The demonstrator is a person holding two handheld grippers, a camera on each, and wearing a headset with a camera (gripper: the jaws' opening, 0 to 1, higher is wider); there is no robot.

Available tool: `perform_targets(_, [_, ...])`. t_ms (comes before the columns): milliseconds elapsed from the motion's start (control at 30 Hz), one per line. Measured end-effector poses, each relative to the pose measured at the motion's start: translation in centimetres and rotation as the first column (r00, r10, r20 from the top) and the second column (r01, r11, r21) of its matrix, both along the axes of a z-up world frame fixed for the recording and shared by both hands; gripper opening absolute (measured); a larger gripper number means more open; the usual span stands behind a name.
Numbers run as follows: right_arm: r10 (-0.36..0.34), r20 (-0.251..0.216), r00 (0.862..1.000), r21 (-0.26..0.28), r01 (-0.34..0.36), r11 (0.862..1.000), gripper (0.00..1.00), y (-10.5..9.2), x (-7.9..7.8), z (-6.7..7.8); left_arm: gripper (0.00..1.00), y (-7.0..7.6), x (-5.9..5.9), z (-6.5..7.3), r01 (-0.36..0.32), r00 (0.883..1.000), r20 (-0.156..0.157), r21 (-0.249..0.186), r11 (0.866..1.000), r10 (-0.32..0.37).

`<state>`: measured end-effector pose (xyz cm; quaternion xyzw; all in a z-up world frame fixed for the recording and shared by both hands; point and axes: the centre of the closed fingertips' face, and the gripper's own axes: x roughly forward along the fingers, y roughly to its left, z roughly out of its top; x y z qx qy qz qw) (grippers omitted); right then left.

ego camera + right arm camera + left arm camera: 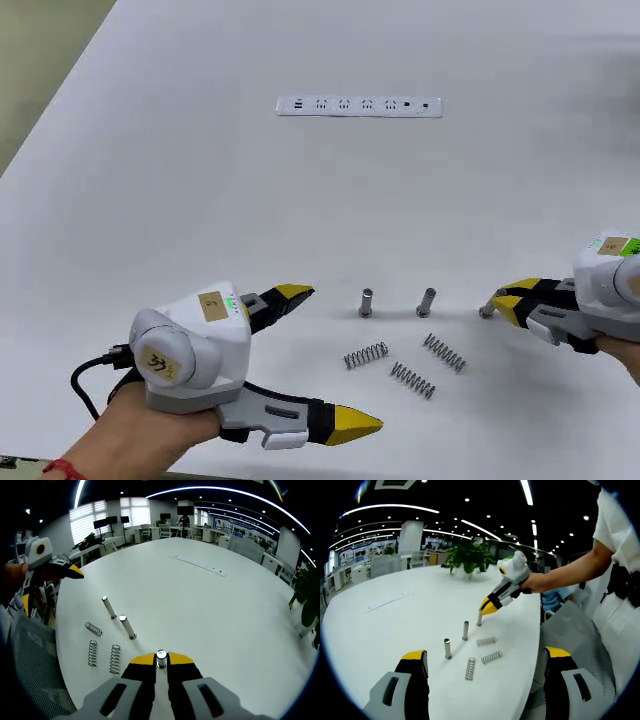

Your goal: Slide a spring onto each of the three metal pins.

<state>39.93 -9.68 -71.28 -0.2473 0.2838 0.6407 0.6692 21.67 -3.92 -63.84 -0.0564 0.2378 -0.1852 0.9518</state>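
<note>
Three short metal pins stand upright in a row on the white table: one, a second and a third. Three loose springs lie flat just in front of them. My right gripper is shut on the rightmost pin, whose top shows between the yellow tips. My left gripper is wide open at the near left with nothing between its jaws, left of the springs. The right gripper holds the far pin.
A white power strip lies far back on the table. The table's near edge runs close to the springs. A person in a white shirt stands beside the table. Office chairs stand past the edge.
</note>
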Motion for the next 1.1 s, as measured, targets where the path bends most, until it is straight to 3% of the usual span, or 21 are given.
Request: perform_targets(1100, [0.003,-0.015,1.0,0.005,-0.003,1.0,0.1,0.01,-0.4,0.42,0.97,-0.26,0.33,0.34,0.01,1.0,0.0,-0.002,1.0,-0.01])
